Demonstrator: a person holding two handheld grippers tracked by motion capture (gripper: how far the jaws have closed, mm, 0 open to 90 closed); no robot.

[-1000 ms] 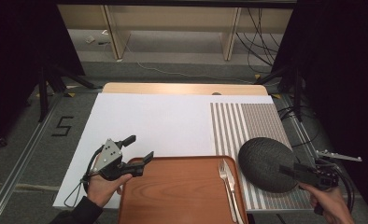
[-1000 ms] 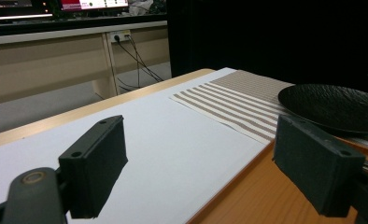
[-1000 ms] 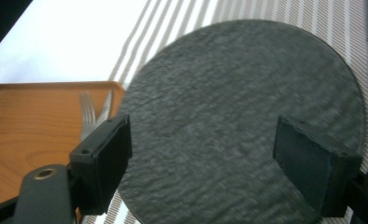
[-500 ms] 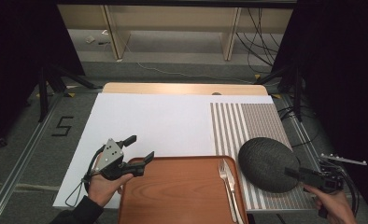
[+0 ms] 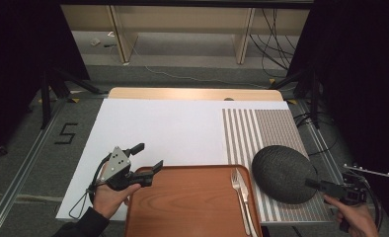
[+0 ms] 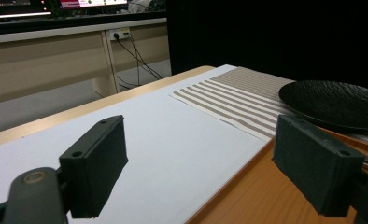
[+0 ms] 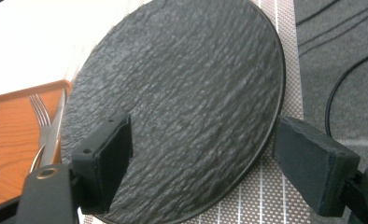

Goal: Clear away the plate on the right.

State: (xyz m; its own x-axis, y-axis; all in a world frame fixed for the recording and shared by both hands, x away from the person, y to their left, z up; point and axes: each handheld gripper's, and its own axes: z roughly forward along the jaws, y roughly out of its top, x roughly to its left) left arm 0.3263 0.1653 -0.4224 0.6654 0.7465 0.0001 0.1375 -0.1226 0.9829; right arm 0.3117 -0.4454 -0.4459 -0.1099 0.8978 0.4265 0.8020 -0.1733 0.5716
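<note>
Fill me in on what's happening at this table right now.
A person holds a gripper in each hand. The right gripper, jaws open, sits at the edge of the black plate, which lies on the striped placemat beside the wooden tray. The plate is not clamped. A fork lies along the tray's right side. The left gripper hangs open at the tray's left corner, holding nothing.

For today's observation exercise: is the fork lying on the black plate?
No, the fork lies on the wooden tray, beside the black plate.
</note>
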